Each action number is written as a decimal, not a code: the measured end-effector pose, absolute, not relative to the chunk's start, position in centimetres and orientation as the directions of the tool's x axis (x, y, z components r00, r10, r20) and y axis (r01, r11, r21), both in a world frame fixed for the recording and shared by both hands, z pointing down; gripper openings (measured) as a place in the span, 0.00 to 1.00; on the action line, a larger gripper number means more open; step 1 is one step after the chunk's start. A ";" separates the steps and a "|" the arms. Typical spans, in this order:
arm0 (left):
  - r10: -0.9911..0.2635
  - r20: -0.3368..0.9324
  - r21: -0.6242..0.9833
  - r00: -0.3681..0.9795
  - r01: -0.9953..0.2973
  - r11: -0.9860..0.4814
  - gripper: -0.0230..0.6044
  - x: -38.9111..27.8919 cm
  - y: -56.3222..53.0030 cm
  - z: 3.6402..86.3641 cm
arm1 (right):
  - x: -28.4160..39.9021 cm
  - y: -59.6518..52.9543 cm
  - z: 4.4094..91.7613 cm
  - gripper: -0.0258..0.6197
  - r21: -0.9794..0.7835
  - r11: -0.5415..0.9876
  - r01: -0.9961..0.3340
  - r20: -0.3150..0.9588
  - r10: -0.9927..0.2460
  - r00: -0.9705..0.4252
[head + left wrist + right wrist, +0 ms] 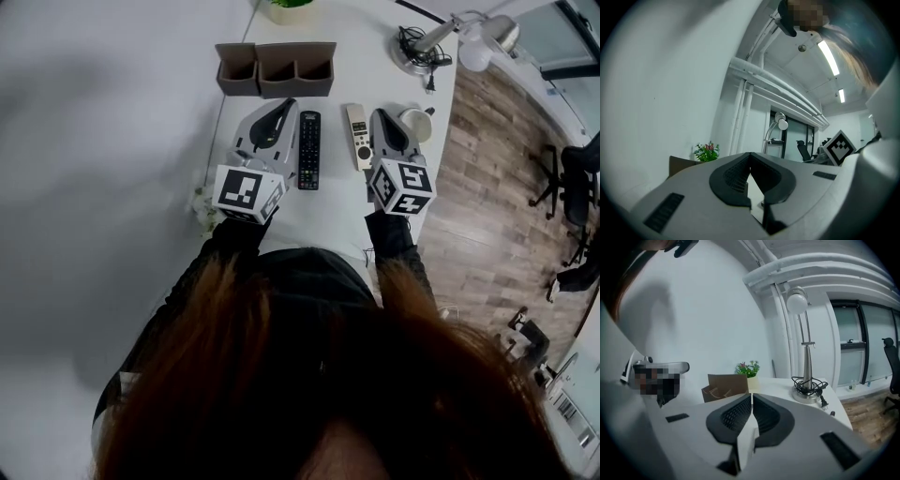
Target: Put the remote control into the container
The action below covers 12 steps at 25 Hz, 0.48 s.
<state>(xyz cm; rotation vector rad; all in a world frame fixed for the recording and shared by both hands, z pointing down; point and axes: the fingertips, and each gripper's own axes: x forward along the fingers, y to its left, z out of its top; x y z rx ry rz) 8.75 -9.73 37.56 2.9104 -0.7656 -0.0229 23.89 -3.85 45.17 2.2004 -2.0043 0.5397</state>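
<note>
Two remote controls are laid on the white bench (323, 217), each pointing lengthwise toward 12 o'clock. The black remote control (309, 150) is seen just beside the left tongs (281, 108), at their 3 o'clock. The white remote control (358, 137) is seen just beside the right tongs (382, 116), at their 9 o'clock. The two remotes are separated by a narrow strip of bare bench.

The brown container (277, 82), divided into three compartments, is set at 12 o'clock from the remotes, near the far edge of the bench and apart from both.

In the left gripper view the jaws of the left tongs are seen closed, tips together, with nothing gripped. In the right gripper view the jaws of the right tongs are likewise pressed together and nothing is held between them.

A cup (415, 123) is placed at 3 o'clock from the right tongs. A desk lamp (412, 54) with a coiled cord is found at 1 o'clock, and a potted plant (289, 7) is seen behind the container at 12 o'clock.
</note>
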 end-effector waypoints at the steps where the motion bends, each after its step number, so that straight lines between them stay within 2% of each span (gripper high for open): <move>1: -0.487 0.023 0.133 0.873 -0.486 -0.864 0.05 8.9 -9.8 37.8 | 24.1 -4.2 46.1 0.07 -0.149 -0.121 -0.981 0.360 -0.931 0.060; 12: -0.469 0.081 0.128 0.880 -0.476 -0.870 0.05 9.3 -10.6 39.7 | 24.6 -6.2 55.3 0.09 -0.103 -0.133 -0.986 0.598 -0.800 0.045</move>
